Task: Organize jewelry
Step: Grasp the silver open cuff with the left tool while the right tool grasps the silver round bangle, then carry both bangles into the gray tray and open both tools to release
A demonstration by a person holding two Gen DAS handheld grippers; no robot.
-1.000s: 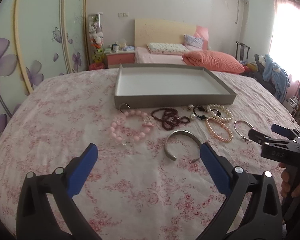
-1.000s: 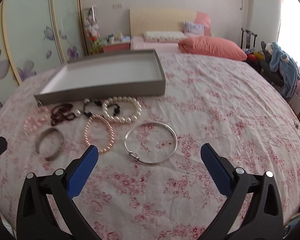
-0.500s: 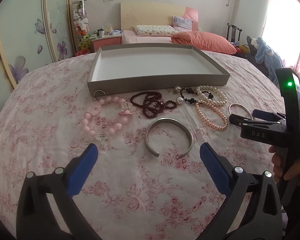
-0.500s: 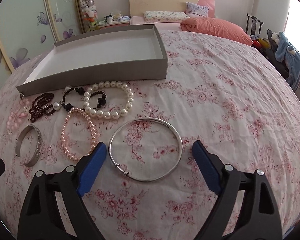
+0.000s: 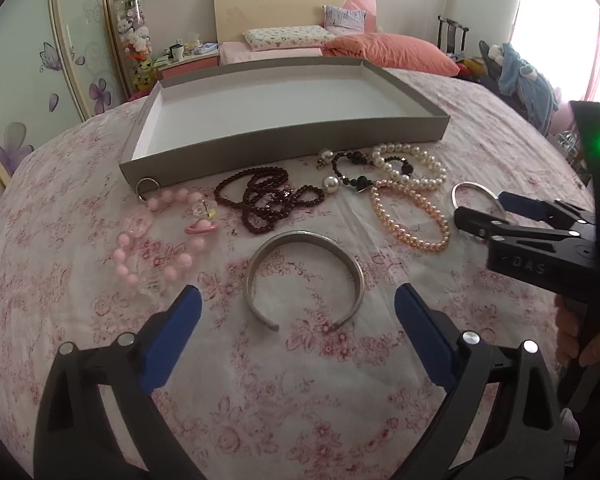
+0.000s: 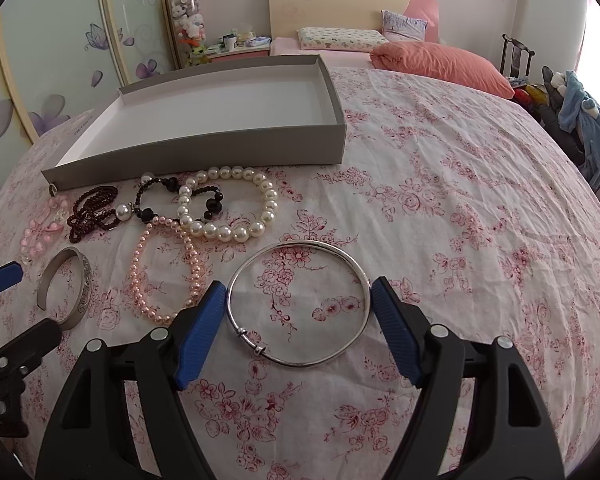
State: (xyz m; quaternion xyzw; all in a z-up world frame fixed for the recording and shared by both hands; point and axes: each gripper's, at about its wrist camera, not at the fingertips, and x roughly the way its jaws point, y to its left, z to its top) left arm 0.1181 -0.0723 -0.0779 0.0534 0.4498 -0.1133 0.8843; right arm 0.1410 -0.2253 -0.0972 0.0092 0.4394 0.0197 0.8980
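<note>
An empty grey tray [image 5: 284, 142] [image 6: 204, 148] lies on the floral bedspread. In front of it lie a pink bead bracelet [image 5: 156, 240], a dark red bead string [image 5: 268, 200], a black bead bracelet [image 6: 172, 196], a white pearl bracelet [image 6: 228, 204], a pink pearl bracelet [image 6: 164, 272], a silver cuff [image 5: 304, 276] and a thin silver bangle [image 6: 300, 304]. My left gripper [image 5: 296, 312] is open, its fingertips either side of the cuff. My right gripper [image 6: 298, 300] is open, its blue pads flanking the bangle.
The bed's headboard, pillows [image 6: 440, 64] and a nightstand [image 5: 188, 64] lie beyond the tray. A wardrobe with purple flowers [image 6: 60, 80] stands at the left. Clothes on a chair [image 6: 584, 120] are at the right.
Both grippers have moved forward and down. The left has closed in on the silver cuff. The right has narrowed and now brackets the thin bangle.
</note>
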